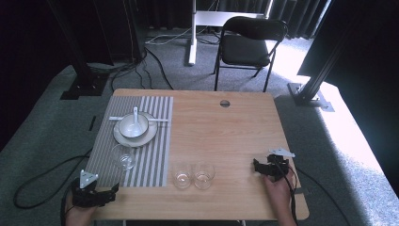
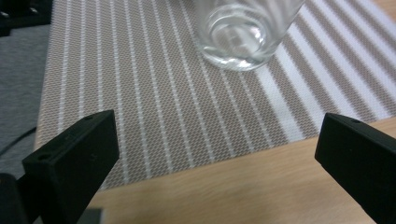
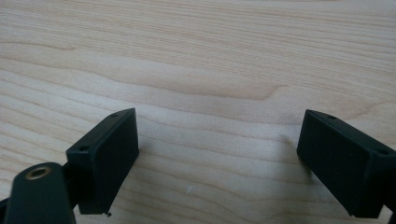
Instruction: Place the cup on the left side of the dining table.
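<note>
Placemat [image 1: 150,141] with grey and white stripes covers the left part of the wooden tabletop [image 1: 226,132], and at its near corner the left gripper [image 1: 106,194] rests with its jaws spread wide and holding nothing. Straight ahead of those jaws, in the left gripper view, stands an upright clear glass [image 2: 243,32] on the mat, near but apart from them, so the left hand is plainly the nearer one to it. Beyond that glass sit a plate [image 1: 123,137] and a white bowl [image 1: 128,127] with a spoon [image 1: 136,117] in it. Further right, off the mat, two more glasses [image 1: 193,175] stand side by side on bare wood (roughly midway between the hands). At the right, the right gripper [image 1: 258,167] lies low on the tabletop, jaws likewise spread and empty, pointing toward that pair; in its own view bare wood lies between them
</note>
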Tool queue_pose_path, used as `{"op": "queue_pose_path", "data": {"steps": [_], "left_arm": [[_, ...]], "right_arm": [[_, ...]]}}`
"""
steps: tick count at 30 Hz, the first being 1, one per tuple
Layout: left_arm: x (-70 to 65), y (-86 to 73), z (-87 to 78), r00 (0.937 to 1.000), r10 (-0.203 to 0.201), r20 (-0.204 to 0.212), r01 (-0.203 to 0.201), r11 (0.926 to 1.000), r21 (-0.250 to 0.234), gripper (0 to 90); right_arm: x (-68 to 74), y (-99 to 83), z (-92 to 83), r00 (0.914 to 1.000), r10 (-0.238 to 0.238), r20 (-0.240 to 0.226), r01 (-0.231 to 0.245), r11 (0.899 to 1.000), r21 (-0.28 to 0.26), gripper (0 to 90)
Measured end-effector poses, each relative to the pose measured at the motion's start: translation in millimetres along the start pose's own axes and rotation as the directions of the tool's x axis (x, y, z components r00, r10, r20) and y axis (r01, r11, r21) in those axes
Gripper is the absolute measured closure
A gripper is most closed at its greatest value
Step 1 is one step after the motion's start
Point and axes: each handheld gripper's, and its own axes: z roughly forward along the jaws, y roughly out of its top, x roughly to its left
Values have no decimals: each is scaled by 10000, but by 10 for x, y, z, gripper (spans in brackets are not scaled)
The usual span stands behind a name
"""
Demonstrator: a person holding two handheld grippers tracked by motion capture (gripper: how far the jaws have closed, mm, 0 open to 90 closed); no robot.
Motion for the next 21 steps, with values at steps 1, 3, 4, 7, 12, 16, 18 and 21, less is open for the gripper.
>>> {"op": "queue_pose_path", "data": {"steps": [1, 3, 4, 7, 12, 16, 18, 21], "left_arm": [[7, -21, -8, 10000, -13, 39, 13, 10000, 48, 2], [21, -72, -27, 10000, -58, -34, 58, 10000, 56, 2], [27, -98, -36, 10000, -88, -41, 88, 9999, 67, 2], [45, -169, -76, 9999, -76, -85, 76, 9999, 79, 2], [77, -266, -145, 9999, -75, -116, 76, 9999, 66, 2], [82, -352, -183, 9999, -85, -77, 86, 9999, 137, 2], [81, -396, -183, 9998, 55, -168, -51, 9996, 269, 2], [92, -452, -207, 9996, -97, -279, 101, 9999, 134, 2]], "right_arm": [[1, 0, -1, 10000, 7, 1, -7, 10000, 2, 121], [2, -1, -2, 10000, 15, 3, -15, 10000, 8, 121], [1, -1, -2, 10000, 12, 3, -12, 10000, 6, 121], [2, -1, -2, 10000, 18, 1, -18, 10000, 10, 121], [2, -2, -3, 10000, 21, 6, -21, 10000, 8, 121], [2, -2, -3, 10000, 15, 7, -15, 10000, 8, 121], [2, -2, -3, 10000, 15, 8, -15, 10000, 8, 121], [3, -2, -3, 10000, 19, 8, -19, 10000, 9, 121]]}}
